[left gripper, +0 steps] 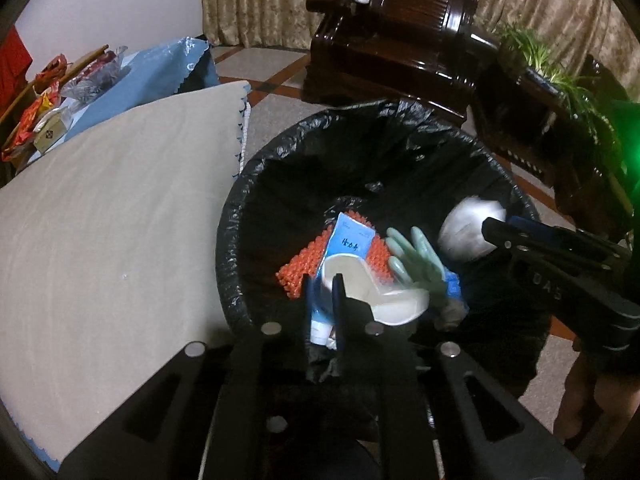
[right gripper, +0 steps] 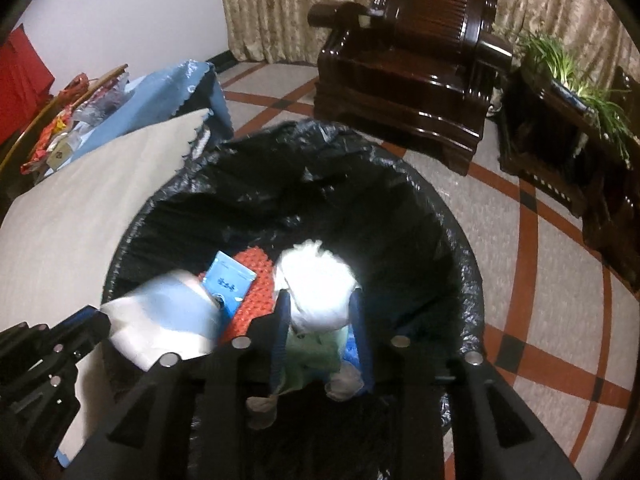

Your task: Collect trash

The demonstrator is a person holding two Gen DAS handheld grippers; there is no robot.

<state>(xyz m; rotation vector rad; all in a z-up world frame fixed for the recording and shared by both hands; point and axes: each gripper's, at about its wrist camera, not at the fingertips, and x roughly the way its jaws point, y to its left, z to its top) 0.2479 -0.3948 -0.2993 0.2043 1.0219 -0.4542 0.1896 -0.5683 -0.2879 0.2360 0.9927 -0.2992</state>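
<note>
lining a bin [right gripper: 460,240], black plastic stands beside, perhaps touching, a grey-clothed table [right gripper: 80,208].

One bin [left gripper: 240,216] lined with one black bag stands as the landmark. Inside it lie one orange bubbled sheet [left gripper: 298,270], one blue packet [left gripper: 352,236], one green glove [left gripper: 416,260] and one flattened paper cup [left gripper: 360,284]. Over it hangs one white paper wad [right gripper: 316,284]. Behind it stands one dark wooden armchair [right gripper: 408,72]. Two grippers, the left gripper [left gripper: 322,292] and the right gripper [right gripper: 320,316], reach over it.
</note>
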